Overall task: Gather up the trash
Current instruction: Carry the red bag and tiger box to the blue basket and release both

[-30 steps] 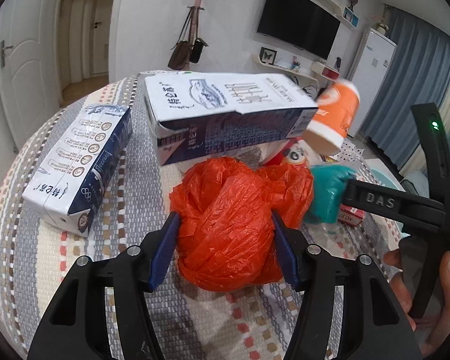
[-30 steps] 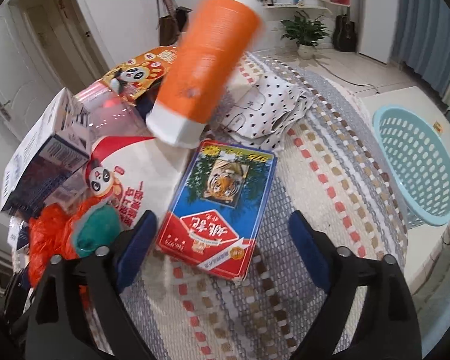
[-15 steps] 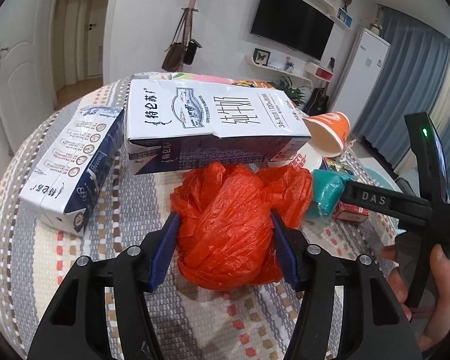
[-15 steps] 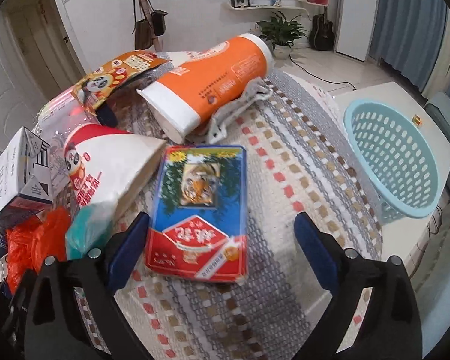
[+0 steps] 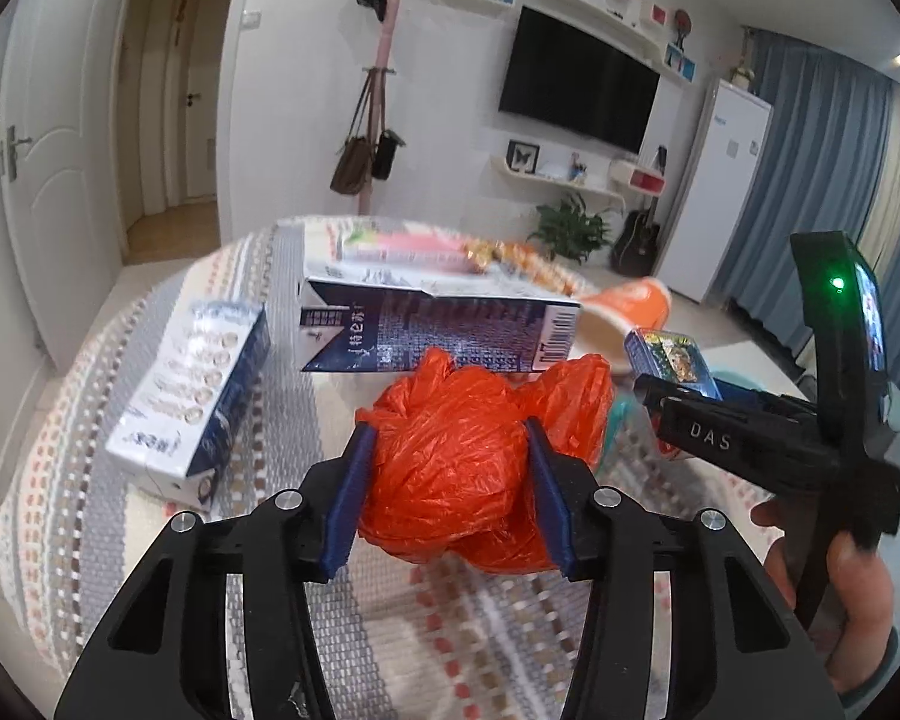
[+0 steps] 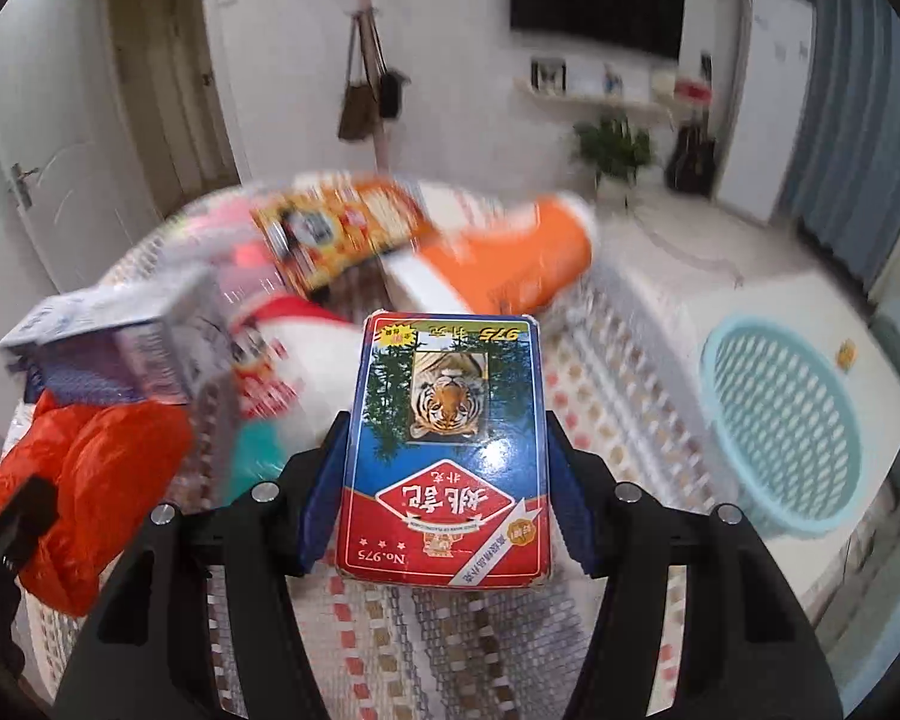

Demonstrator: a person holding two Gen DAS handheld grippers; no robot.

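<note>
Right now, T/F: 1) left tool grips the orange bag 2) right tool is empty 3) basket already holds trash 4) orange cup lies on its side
1) True: the left tool pinches the orange bag.
2) False: the right tool clamps the tiger card box.
3) False: the basket looks empty.
4) True: the orange cup lies tipped over on the table.
</note>
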